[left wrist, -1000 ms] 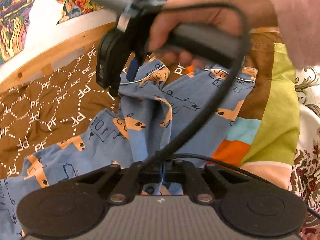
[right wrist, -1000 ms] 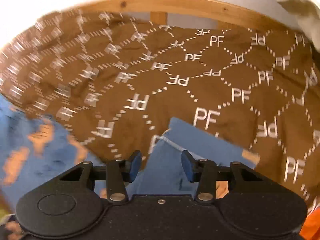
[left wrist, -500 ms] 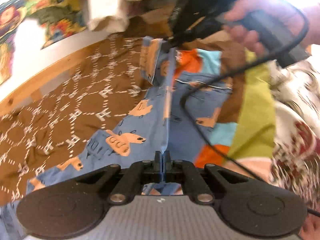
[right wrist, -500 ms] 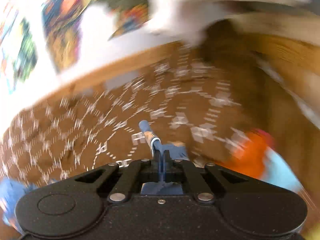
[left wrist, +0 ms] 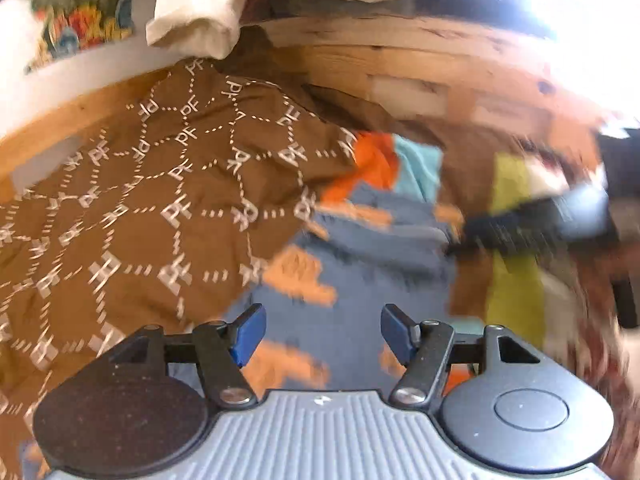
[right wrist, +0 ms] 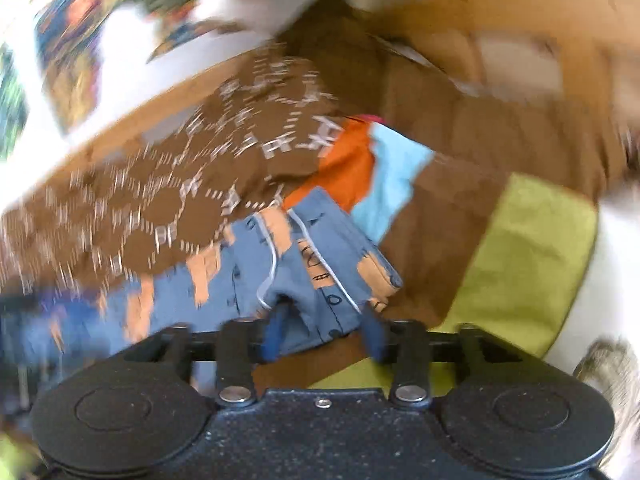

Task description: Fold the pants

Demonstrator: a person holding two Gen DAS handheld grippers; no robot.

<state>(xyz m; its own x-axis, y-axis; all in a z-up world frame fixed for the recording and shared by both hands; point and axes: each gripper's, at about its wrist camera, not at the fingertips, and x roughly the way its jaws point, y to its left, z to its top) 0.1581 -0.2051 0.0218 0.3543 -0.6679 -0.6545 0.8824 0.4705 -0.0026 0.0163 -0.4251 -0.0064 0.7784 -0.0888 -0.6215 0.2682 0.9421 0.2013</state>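
**Soft printed pants lying on the bed, both claws letting go**

The pants [right wrist: 304,264] are blue cotton-like fabric with orange animal prints and a thin white piping line. They lie on the patchwork bedspread [right wrist: 532,264], at the seam between its brown "PF" patterned part and its orange, turquoise and green blocks. In the right wrist view they fill the lower middle, from about 9 o'clock to the centre; in the left wrist view they run up from the claw toward 1 o'clock.

The left claw [left wrist: 323,334] has its jaws opening. They stand wide apart above the cloth, and nothing is pinched between the blue pads. The right claw [right wrist: 324,338] is also opening. A hem edge of the pants sits between its pads, but they do not appear to press on it.

By my judgement the garment is light, limp and not fragile. It will sag and crease wherever it is unsupported, and a single layer may slip from a pinch. The best holds look like the piped hem or waistband corners, one per claw, with both layers caught together.

The long axis appears to run from lower left to upper right in the right wrist view, and a bunched, doubled-over end lies nearest the right claw. Blur hides which end is the waist.
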